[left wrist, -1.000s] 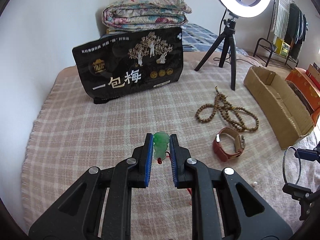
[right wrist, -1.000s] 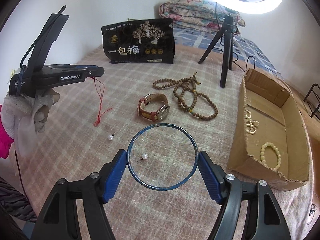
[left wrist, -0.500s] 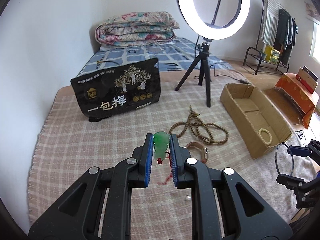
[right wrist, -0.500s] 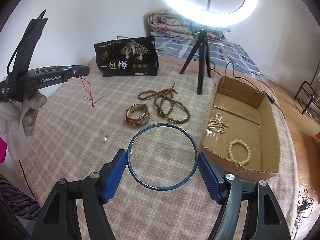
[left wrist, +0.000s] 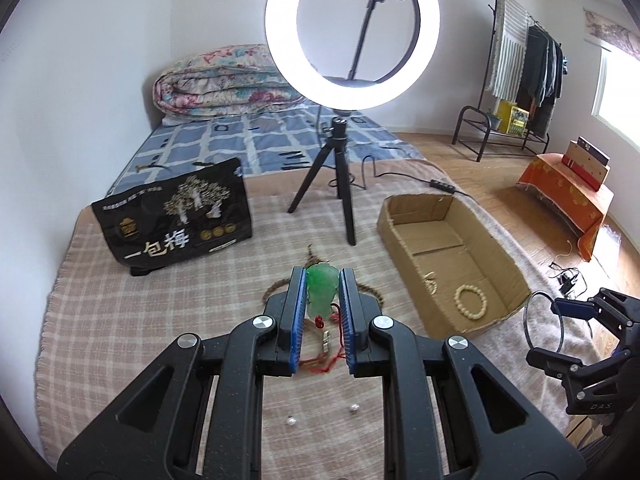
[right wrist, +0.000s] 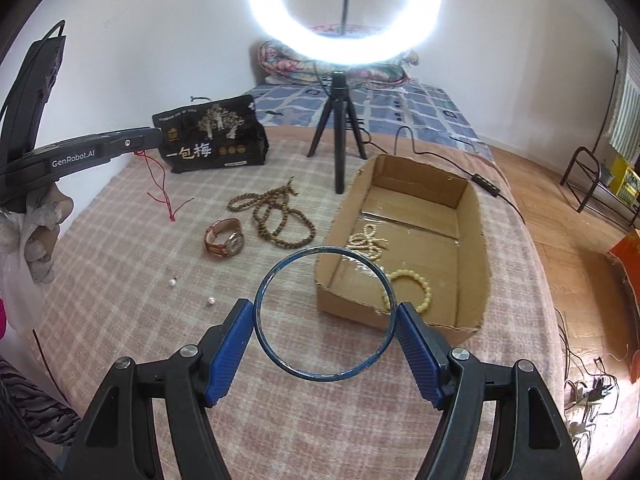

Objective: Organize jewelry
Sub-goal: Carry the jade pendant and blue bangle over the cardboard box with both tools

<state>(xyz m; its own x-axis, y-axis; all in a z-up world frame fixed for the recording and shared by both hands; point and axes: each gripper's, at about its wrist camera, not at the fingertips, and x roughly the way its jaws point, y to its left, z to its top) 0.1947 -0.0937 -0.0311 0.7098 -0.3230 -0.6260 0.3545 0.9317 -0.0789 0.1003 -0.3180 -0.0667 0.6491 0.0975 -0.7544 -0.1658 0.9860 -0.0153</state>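
The left gripper (left wrist: 323, 312) stays clamped narrow on a green jade pendant (left wrist: 320, 290), its red cord (right wrist: 160, 188) hanging free; the right gripper (right wrist: 326, 318) stays spread wide, its pads pressing either side of a blue bangle (right wrist: 324, 312); neither grip has altered. What has changed is height and aim: both hands have lifted off the blanket (right wrist: 120, 248) and swung toward the cardboard box (right wrist: 476, 248), which now sits much nearer the bangle, cream bracelets (right wrist: 412, 286) already inside. That suggests two pieces will be dropped in next; the watch (right wrist: 226, 238), wooden beads (right wrist: 276, 216) and two pearls (right wrist: 191, 291) remain on the blanket.
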